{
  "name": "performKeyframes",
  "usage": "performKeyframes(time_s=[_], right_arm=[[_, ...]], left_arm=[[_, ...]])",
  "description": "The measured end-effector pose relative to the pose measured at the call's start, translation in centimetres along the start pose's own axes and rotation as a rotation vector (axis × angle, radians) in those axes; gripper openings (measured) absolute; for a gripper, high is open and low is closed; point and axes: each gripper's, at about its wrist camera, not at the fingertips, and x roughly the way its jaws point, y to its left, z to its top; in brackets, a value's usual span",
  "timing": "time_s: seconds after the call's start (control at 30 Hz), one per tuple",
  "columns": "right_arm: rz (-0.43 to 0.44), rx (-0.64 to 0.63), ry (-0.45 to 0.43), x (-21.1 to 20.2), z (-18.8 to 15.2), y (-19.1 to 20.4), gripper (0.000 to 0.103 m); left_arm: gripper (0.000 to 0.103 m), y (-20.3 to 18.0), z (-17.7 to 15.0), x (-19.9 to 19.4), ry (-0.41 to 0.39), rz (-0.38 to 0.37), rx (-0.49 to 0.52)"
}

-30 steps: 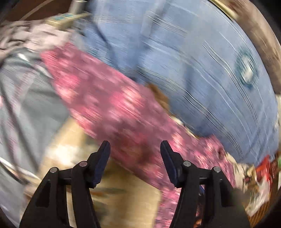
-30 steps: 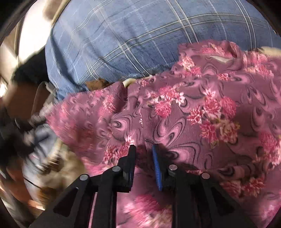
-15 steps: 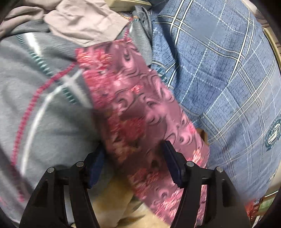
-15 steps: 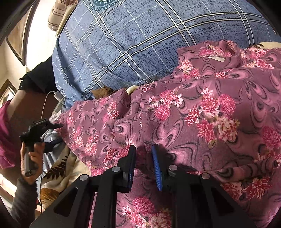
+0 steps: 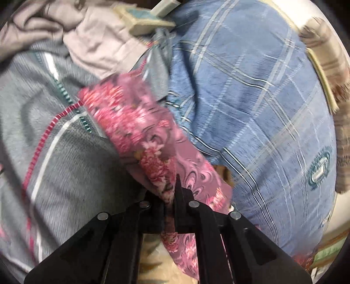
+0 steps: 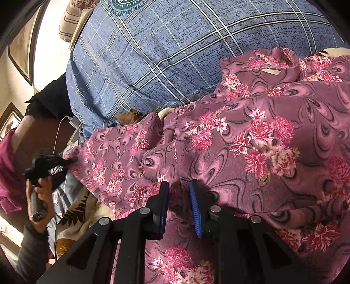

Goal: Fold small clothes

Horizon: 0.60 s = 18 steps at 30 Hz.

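While our left tongs (image 5: 169, 196) pinch the floral garment's (image 5: 135, 122) edge, only that view shows a grey blanket (image 5: 43, 139) to their left. Our right tongs (image 6: 179, 196) grip a fold of garment; emblem lettering (image 6: 129, 6) on the blue cover ahead is unreadable.

A blue plaid pillow (image 6: 166, 56) fills the far side of the right wrist view, with a round green emblem (image 6: 124, 4) at its far end. In the left wrist view the same pillow (image 5: 251, 104) lies to the right, and a grey knit blanket (image 5: 54, 157) with red and white stripes spreads to the left. A pale pinkish cloth (image 5: 98, 43) sits crumpled at the far left. Far left in the right wrist view, framed pictures (image 6: 21, 43) hang on a wall, and a white charger cable (image 6: 65, 122) runs just beside the pillow.
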Motion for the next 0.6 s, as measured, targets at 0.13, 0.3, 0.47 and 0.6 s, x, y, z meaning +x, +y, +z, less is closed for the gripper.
performKeyframes(time_s=[0.13, 0.3, 0.47, 0.6], right_arm=[[-0.035, -0.014, 0.018, -0.1, 0.3, 0.6, 0.021], [-0.105, -0.085, 0.020, -2.3, 0.2, 1.5, 0.028], [-0.198, -0.132, -0.015, -6.0, 0.4, -0.4, 0.029], [-0.327, -0.187, -0.054, -9.5, 0.7, -2.8, 0.035]], left_arm=[[0.004, -1.3, -0.8, -1.4, 0.000, -0.007, 0.024], [0.004, -4.2, -2.7, -3.1, -0.007, -0.020, 0.107], [0.004, -6.7, -4.3, -4.1, 0.007, -0.062, 0.139], [0.004, -8.7, -6.1, -4.2, 0.032, -0.086, 0.170]])
